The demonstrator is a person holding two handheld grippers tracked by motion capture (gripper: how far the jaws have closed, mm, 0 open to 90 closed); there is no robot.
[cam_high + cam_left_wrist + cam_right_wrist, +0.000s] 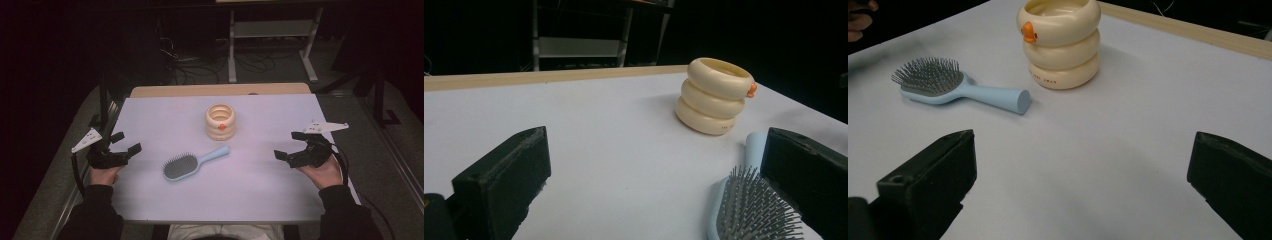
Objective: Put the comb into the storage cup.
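- Hairbrush (187, 164) in light blue lies flat near the middle of the high view, bristles up, its handle pointing to the upper right toward the cream holder (220, 121).
- I judge the brush light and stiff: hard plastic body, thin bristles which bend a little. The smooth handle may slip between my jaws.
- I think the best place to take hold is the straight handle, across its narrow sides, near the neck, so the head does not swing down. I would not squeeze the bristle pad.
- The holder, three stacked rings with a small orange beak on the front, stands upright above the brush, near but not touching. It looks hollow and easy to tip.
- My left gripper (125, 144) is at the left of the high view, jaws spread wide and holding nothing. In the left gripper view the brush head is just beside its jaw at the lower right.
- My right gripper (289, 146) is at the right, also spread and empty, well apart from the brush.
- The table (270, 190) has a pale, smooth, matte top with a wooden edge at the far side.
- The room behind is dark, with a white frame (272, 30) and cables on the floor (200, 67).
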